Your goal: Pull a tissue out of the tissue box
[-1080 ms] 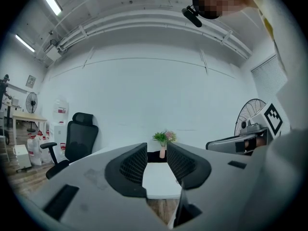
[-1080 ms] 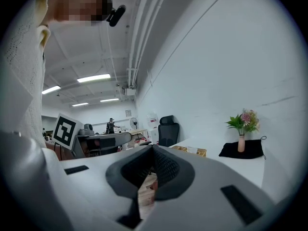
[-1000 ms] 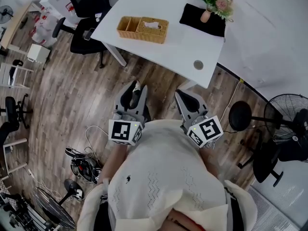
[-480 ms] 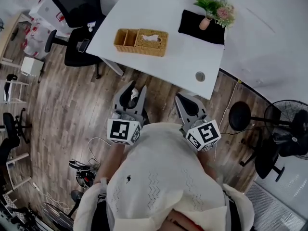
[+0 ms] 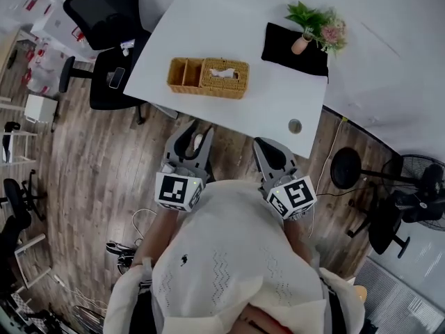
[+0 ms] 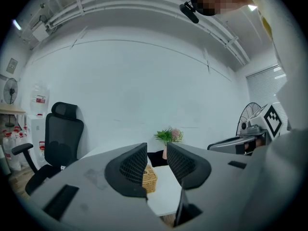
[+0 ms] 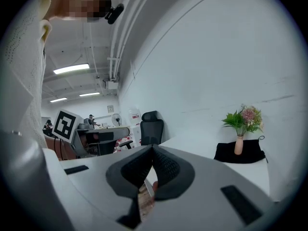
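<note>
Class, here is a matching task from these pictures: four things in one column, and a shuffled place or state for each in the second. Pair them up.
Column one
1. woven wicker tissue box
2. black cloth
3. left gripper
4. right gripper

Column two
A. jaws together
B. lies under the pink vase of flowers
C. white tissue pokes from its top
D. jaws apart, nothing between them

Pairs: 1-C, 2-B, 3-D, 4-A
</note>
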`<action>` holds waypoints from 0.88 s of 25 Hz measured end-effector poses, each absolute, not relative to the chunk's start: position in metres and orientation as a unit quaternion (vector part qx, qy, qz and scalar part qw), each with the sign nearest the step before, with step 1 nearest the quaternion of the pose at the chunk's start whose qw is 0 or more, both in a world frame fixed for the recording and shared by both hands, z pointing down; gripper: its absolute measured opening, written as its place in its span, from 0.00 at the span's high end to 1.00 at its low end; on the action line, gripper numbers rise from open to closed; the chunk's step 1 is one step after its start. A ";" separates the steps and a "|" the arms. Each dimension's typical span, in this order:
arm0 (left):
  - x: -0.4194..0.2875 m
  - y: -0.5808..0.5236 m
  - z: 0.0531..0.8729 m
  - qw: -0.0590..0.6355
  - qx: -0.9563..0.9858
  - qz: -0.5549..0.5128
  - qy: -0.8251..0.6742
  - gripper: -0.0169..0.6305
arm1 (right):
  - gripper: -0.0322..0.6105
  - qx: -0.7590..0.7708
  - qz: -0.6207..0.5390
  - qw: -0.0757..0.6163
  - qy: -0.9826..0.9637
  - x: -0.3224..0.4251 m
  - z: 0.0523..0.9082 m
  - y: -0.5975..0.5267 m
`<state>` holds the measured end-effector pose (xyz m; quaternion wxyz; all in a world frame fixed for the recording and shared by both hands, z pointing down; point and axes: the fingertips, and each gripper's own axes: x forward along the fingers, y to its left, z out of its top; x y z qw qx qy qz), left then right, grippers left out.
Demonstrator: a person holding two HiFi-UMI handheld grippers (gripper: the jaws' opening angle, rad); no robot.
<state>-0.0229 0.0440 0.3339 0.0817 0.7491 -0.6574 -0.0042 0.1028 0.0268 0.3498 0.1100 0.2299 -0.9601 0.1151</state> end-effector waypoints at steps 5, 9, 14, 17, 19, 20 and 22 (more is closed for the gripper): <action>-0.055 0.020 0.331 0.086 0.760 0.001 -0.645 0.77 | 0.95 0.247 0.111 0.113 -0.956 0.070 0.345 0.005; -0.071 -0.002 0.335 0.092 0.774 0.003 -0.627 0.77 | 0.95 0.269 0.112 0.117 -0.949 0.050 0.346 -0.012; -0.088 -0.025 0.339 0.094 0.793 0.008 -0.601 0.77 | 0.95 0.287 0.121 0.113 -0.944 0.029 0.346 -0.027; -0.098 -0.036 0.343 0.096 0.805 0.012 -0.585 0.77 | 0.95 0.294 0.125 0.112 -0.941 0.015 0.347 -0.035; -0.105 -0.043 0.346 0.095 0.813 0.016 -0.574 0.77 | 0.95 0.301 0.125 0.113 -0.939 0.005 0.349 -0.040; -0.107 -0.046 0.348 0.094 0.817 0.019 -0.569 0.77 | 0.95 0.305 0.125 0.113 -0.937 0.000 0.350 -0.043; -0.113 -0.053 0.351 0.091 0.825 0.025 -0.556 0.77 | 0.95 0.314 0.125 0.113 -0.935 -0.008 0.351 -0.047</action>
